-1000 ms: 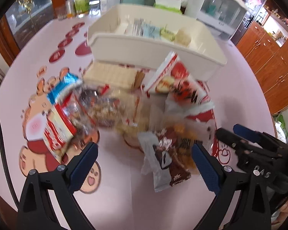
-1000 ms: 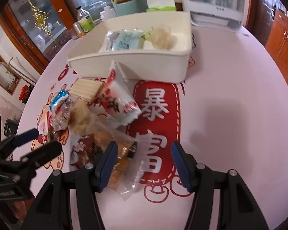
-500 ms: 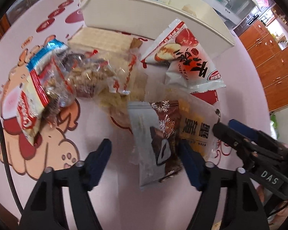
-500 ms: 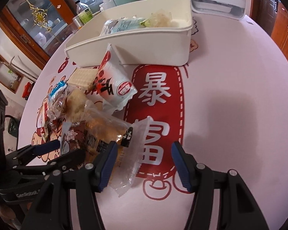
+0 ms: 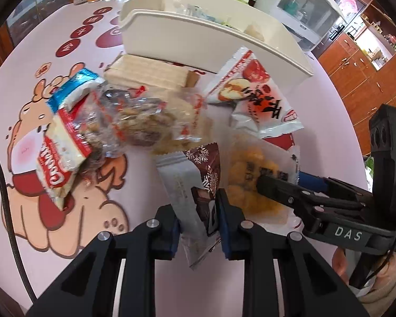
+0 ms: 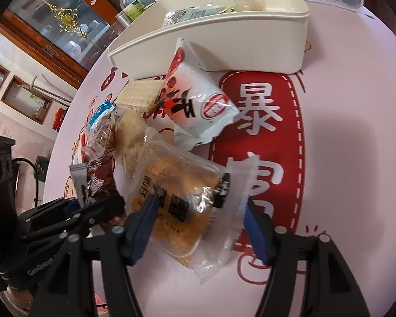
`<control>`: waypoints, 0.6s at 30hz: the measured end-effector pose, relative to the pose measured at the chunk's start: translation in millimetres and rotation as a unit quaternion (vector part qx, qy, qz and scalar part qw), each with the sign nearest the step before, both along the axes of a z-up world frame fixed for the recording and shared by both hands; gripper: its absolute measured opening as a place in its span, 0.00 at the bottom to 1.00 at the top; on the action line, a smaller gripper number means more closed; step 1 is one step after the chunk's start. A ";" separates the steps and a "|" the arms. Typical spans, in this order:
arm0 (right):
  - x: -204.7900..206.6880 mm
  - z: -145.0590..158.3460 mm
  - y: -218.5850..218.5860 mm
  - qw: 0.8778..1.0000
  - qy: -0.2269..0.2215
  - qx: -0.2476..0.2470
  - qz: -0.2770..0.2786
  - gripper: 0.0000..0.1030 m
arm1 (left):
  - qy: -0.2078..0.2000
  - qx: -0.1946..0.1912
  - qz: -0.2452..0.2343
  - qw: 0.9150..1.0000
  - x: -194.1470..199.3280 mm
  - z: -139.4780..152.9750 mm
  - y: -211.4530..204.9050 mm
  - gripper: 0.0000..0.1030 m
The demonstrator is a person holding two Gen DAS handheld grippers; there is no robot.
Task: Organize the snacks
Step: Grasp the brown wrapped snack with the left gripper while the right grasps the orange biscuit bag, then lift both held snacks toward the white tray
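Clamping its blue-padded black fingers on the lower part of a grey-and-brown chocolate snack packet with white snowflakes (image 5: 198, 182), the left gripper (image 5: 199, 224) pins that packet where it lies on the pink round table printed with red and cartoon motifs (image 5: 150, 280). The right gripper (image 6: 198, 224) is spreading its jaws around a clear plastic packet of golden-brown fried snack with black characters (image 6: 179, 200); the packet lies between the blue pads, the left pad seems to touch its edge, and the right pad stands just clear of the crinkled wrapper. Both packets lie side by side at the near end of a loose heap. Farther back in the heap are a white-and-red pillow packet with bold black characters (image 6: 195, 100), a pale wafer block in clear wrap (image 5: 147, 74), a clear bag of brown nut clusters (image 5: 142, 121) and a red-white-and-blue snack packet (image 5: 63, 145). Behind the heap stands a long cream plastic bin (image 6: 224, 37), with several small packets inside it. A sleeve-covered wrist shows at the lower right of the left view.
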State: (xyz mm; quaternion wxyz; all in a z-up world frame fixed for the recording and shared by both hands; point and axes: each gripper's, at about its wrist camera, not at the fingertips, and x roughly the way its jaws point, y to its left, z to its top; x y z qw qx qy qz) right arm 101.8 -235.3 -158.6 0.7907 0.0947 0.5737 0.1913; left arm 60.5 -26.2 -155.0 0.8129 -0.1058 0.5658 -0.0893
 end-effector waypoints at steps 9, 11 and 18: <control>5.7 -11.3 21.4 1.000 -0.003 -0.003 0.015 0.89 | 0.013 0.004 0.022 1.000 -7.6 -6.1 25.8 0.21; 5.2 -12.5 26.9 1.000 -0.010 -0.009 0.020 0.90 | 0.015 0.003 0.023 1.000 -7.5 -7.4 28.6 0.21; -5.9 2.7 34.9 0.997 -0.055 -0.041 0.036 0.68 | 0.007 0.005 0.020 1.000 -8.6 -3.4 25.8 0.21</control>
